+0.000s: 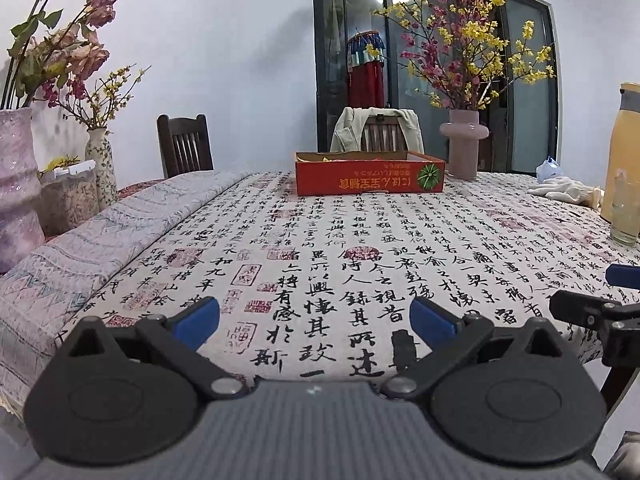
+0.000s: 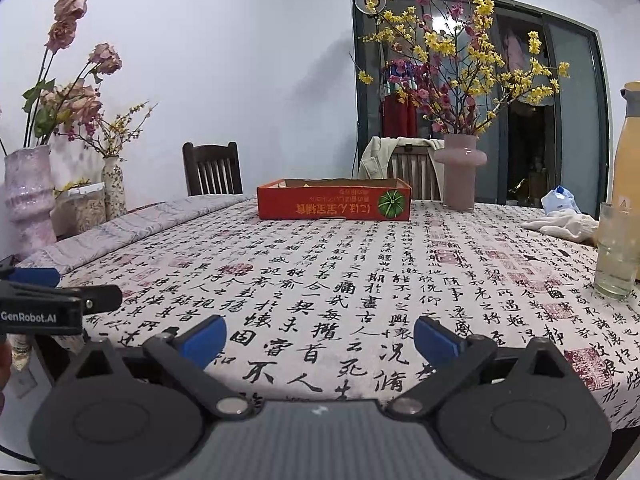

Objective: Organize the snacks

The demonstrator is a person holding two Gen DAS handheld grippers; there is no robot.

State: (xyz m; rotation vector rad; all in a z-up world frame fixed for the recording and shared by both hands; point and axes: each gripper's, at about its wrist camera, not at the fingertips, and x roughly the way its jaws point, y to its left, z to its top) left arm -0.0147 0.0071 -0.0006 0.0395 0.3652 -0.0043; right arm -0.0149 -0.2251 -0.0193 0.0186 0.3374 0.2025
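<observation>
The left gripper (image 1: 316,320) and the right gripper (image 2: 320,338) both hover with blue-padded jaws spread wide and nothing between them, low over the near edge of the surface (image 1: 360,240), which is covered in a calligraphy-print cloth. The right wrist view alone shows the left gripper's side with its white lettering, while the left wrist view catches only the tip of the right one at its right edge. The snack box (image 1: 370,174), a shallow red-orange cardboard tray with a green melon picture and upside-down lettering, sits well apart at the far side, just beside a pink vase (image 1: 464,144) of yellow and red blossoms.
</observation>
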